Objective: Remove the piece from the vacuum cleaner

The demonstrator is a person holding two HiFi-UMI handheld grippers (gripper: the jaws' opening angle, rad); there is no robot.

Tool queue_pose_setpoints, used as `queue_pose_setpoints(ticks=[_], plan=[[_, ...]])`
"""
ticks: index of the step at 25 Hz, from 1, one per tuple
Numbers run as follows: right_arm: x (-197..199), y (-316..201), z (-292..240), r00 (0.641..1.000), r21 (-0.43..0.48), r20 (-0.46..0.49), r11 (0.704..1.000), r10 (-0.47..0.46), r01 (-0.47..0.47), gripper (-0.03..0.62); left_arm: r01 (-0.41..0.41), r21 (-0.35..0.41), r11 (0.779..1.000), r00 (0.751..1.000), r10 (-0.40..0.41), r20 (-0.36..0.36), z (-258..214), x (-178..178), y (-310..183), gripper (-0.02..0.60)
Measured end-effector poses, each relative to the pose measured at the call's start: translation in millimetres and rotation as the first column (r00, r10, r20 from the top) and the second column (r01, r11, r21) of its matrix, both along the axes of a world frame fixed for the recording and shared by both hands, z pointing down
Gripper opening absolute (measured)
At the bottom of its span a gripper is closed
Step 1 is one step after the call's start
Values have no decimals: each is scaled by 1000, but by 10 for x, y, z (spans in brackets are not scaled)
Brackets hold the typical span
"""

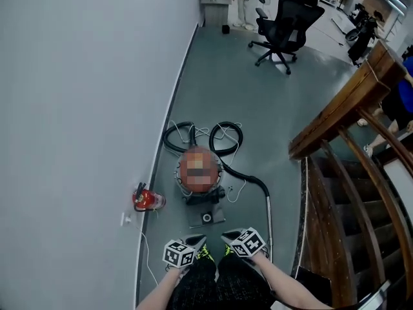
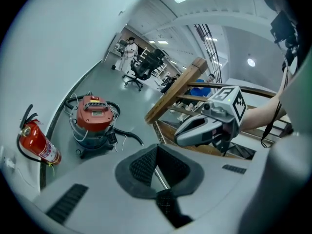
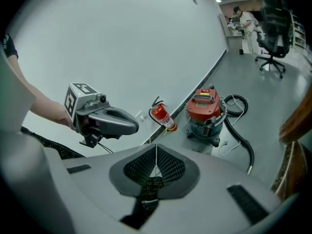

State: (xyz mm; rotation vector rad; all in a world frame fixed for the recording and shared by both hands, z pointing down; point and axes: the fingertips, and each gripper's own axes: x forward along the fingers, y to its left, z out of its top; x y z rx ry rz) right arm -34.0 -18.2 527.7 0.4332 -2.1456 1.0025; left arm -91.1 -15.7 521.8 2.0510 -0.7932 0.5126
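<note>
The vacuum cleaner (image 1: 200,173) is a red-topped canister with a grey drum, standing on the grey floor by the white wall. It also shows in the left gripper view (image 2: 94,121) and the right gripper view (image 3: 207,113). Its black hose (image 1: 226,134) loops behind it and runs to a metal wand (image 1: 268,215) lying on the floor. A small grey part (image 1: 206,218) lies just in front of the canister. My left gripper (image 1: 193,247) and right gripper (image 1: 235,239) hang side by side short of the vacuum, both shut and holding nothing.
A red fire extinguisher (image 1: 147,200) stands against the wall (image 1: 84,108) left of the vacuum. A wooden stair railing (image 1: 342,108) and steps drop away on the right. A black office chair (image 1: 284,24) and desks with people stand far off.
</note>
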Motion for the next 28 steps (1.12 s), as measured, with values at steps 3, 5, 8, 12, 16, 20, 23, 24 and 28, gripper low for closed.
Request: queue_pose_setpoints(ticks=[3, 5, 8, 12, 16, 20, 23, 24, 28], plan=[[-14, -9, -147, 1000, 9, 3, 1000, -3, 3, 20, 9, 4, 1000, 1000, -9, -13, -146, 37, -46, 9], [-20, -3, -236, 1000, 16, 4, 1000, -7, 7, 20, 9, 7, 1000, 1000, -9, -18, -250, 55, -58, 9], [-32, 5, -349, 1000, 33, 6, 999, -13, 12, 20, 2, 18, 1000, 1000, -1, -18, -377, 56, -55, 9], [-62, -61, -461, 1000, 52, 3, 999, -3, 2, 20, -6, 19, 1000, 1000, 6, -17, -462, 2, -114, 9], [-61, -156, -539, 1000, 76, -4, 997, 12, -12, 20, -30, 34, 999, 999, 31, -21, -566, 25, -216, 9], [-89, -180, -623, 999, 82, 5, 995, 50, -51, 20, -58, 37, 998, 998, 59, -25, -631, 43, -203, 9], [-115, -197, -626, 997, 84, 2, 994, 74, -73, 20, -78, 36, 996, 996, 79, -47, -624, 51, -178, 9], [-118, -188, -627, 997, 80, 0, 993, 83, -83, 20, -77, 30, 997, 995, 79, -65, -622, 62, -158, 9], [-166, -45, -636, 993, 57, -6, 992, 114, -113, 20, -86, -8, 996, 990, 85, -113, -599, 65, 10, 9]])
